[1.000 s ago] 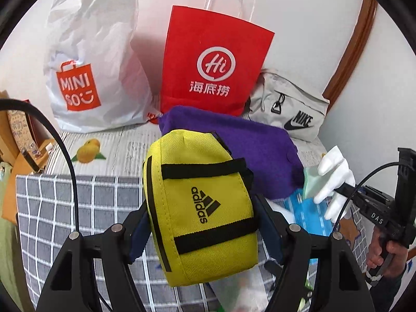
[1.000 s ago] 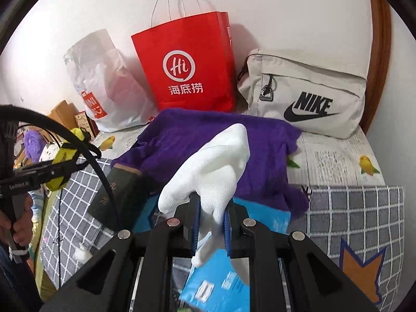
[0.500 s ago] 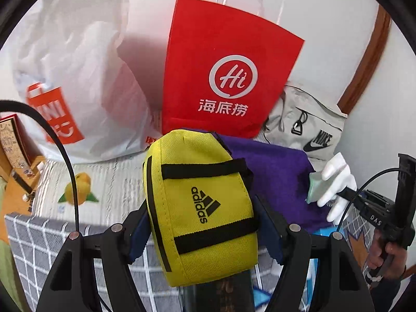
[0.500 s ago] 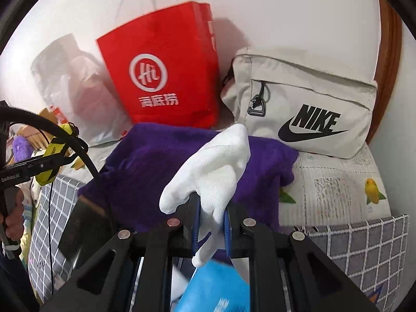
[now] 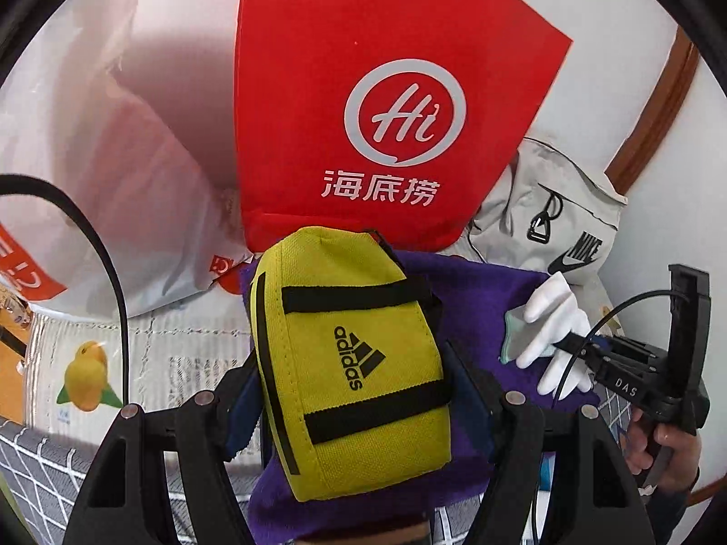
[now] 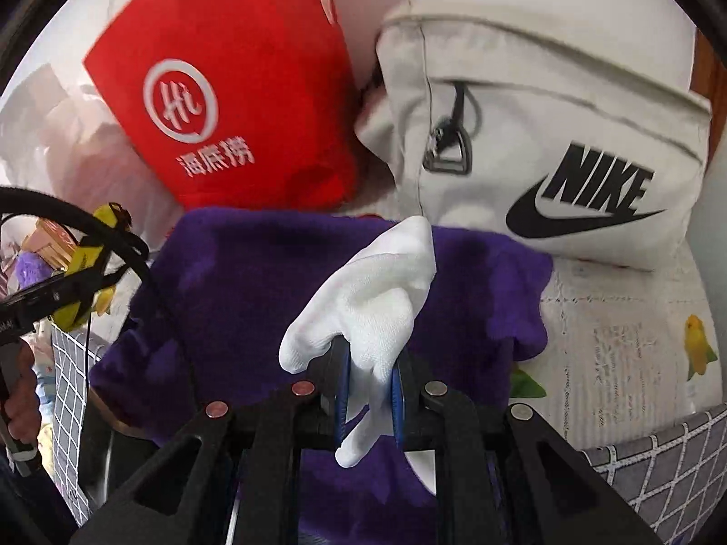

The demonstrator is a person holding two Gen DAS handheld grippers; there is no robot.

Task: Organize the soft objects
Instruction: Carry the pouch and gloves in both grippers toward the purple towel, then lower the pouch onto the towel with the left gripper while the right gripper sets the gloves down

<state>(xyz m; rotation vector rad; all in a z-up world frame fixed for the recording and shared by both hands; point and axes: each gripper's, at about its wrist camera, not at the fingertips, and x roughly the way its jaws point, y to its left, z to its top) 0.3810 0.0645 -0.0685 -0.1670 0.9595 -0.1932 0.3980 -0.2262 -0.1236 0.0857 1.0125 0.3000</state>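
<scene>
A yellow adidas pouch [image 5: 354, 363] with black straps fills the middle of the left wrist view, and my left gripper [image 5: 359, 390] is shut on its two sides. It hangs over a purple cloth [image 5: 477, 290], close in front of a red paper bag [image 5: 386, 104]. In the right wrist view my right gripper [image 6: 368, 390] is shut on a white glove [image 6: 377, 295], whose fingers stick up above the purple cloth [image 6: 254, 281]. The glove [image 5: 552, 322] and the right gripper also show at the right of the left wrist view.
A white plastic shopping bag [image 5: 113, 145] stands left of the red bag, and a grey Nike bag [image 6: 545, 150] leans against the wall on its right. Below lie a checked grey sheet [image 6: 672, 463] and a mat printed with yellow birds [image 6: 627, 345]. A wooden door frame [image 5: 654, 104] runs up the right.
Both grippers have moved forward toward the bags at the wall, which now look much larger. The pouch and the glove stay gripped as before.
</scene>
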